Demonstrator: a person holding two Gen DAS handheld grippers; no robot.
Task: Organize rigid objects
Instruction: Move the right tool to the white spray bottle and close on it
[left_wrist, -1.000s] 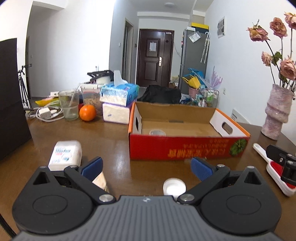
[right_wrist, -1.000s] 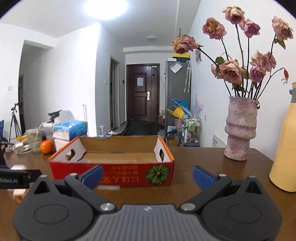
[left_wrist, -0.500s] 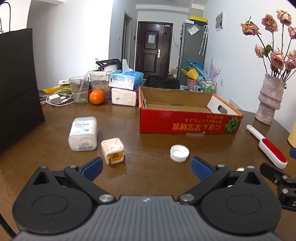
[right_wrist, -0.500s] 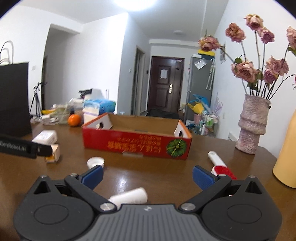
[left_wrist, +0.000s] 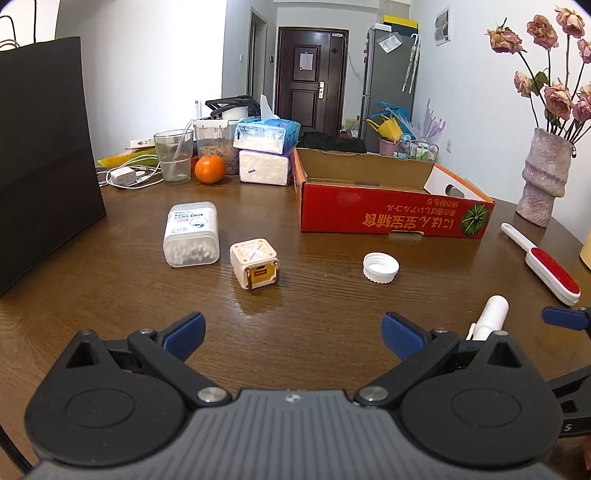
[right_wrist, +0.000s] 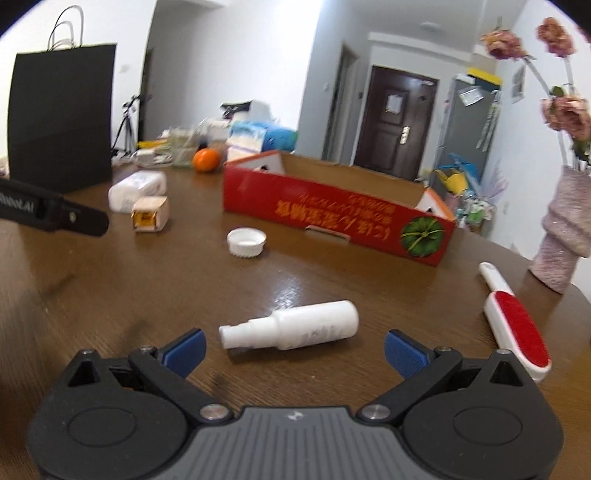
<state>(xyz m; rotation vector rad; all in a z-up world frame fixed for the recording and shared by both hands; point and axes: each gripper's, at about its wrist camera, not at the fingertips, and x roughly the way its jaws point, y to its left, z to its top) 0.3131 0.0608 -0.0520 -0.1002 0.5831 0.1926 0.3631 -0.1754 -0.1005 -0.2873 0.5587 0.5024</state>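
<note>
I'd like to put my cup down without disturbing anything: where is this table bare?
Bare wood lies between the black bag and the cotton swab box, and in the near strip before the small cube and white cap. The red cardboard box looks mostly empty from here. It is crowded at the far edge around the orange, glass and tissue packs.

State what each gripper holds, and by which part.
Nothing. Left gripper and right gripper are both open and empty; the bottle lies loose on the table.
</note>
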